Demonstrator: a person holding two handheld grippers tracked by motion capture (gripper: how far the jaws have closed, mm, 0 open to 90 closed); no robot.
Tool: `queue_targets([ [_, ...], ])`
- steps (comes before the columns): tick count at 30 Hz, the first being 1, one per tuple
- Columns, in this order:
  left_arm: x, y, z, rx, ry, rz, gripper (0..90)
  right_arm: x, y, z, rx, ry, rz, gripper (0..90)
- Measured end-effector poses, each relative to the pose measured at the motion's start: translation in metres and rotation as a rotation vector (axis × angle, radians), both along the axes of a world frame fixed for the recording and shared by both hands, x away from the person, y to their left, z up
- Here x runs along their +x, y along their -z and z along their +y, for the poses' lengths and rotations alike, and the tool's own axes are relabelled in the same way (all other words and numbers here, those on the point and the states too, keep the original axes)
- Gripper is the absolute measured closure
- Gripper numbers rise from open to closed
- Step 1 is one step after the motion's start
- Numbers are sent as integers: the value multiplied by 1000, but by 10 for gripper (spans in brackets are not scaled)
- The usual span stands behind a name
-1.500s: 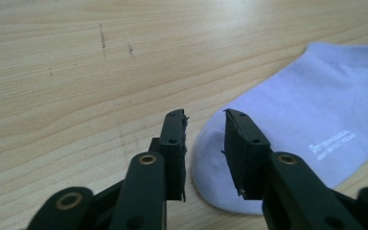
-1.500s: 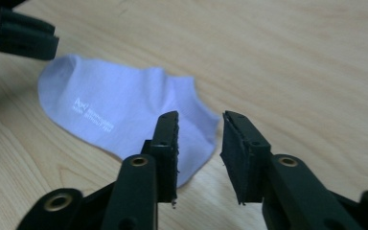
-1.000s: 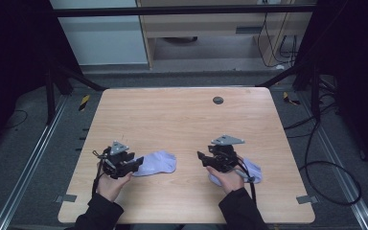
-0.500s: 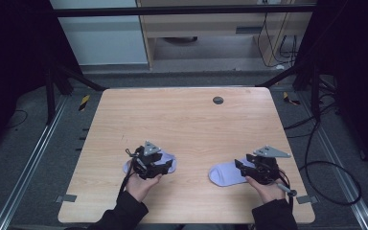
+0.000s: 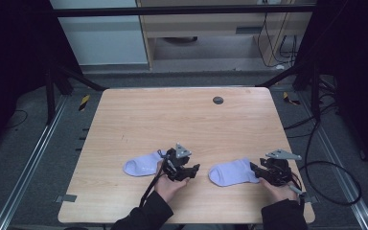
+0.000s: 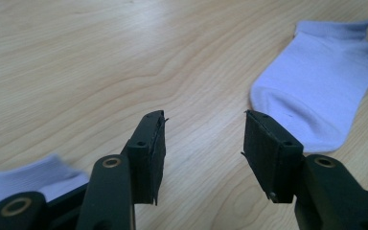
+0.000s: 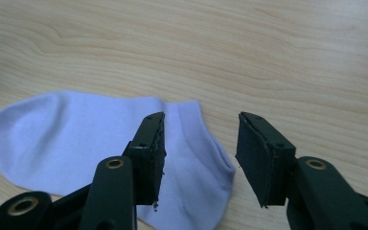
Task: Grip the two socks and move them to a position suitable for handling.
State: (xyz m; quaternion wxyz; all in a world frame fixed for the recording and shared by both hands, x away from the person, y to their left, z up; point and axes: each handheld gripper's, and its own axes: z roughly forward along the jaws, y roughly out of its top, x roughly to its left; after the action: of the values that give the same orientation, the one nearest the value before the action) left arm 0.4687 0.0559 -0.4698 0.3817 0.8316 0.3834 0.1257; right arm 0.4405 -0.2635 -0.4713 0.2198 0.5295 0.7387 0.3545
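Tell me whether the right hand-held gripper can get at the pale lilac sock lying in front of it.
Probably yes: the right hand-held gripper is open over the cuff end of the pale lilac sock, with nothing in the way.

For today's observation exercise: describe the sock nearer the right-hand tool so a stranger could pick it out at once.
Start at the wooden table and go to its near edge, where two pale lilac ankle socks lie flat. The one you want, the right sock, lies with its cuff between the open jaws of the right tool; the left sock lies beside the left tool.
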Motion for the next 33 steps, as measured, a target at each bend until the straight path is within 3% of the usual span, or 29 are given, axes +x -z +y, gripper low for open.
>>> queue_targets([
  [12, -3, 17, -37, 34, 52, 17, 516, 6, 15, -7, -31, 8, 59, 609],
  [19, -2, 22, -47, 57, 55, 33, 564, 8, 19, -5, -60, -13, 72, 649],
  [25, -1, 24, -50, 59, 55, 43, 692, 10, 23, -3, -80, -24, 104, 738],
  [33, -2, 24, -53, 56, 55, 55, 876, 9, 20, -3, -62, -19, 124, 863],
])
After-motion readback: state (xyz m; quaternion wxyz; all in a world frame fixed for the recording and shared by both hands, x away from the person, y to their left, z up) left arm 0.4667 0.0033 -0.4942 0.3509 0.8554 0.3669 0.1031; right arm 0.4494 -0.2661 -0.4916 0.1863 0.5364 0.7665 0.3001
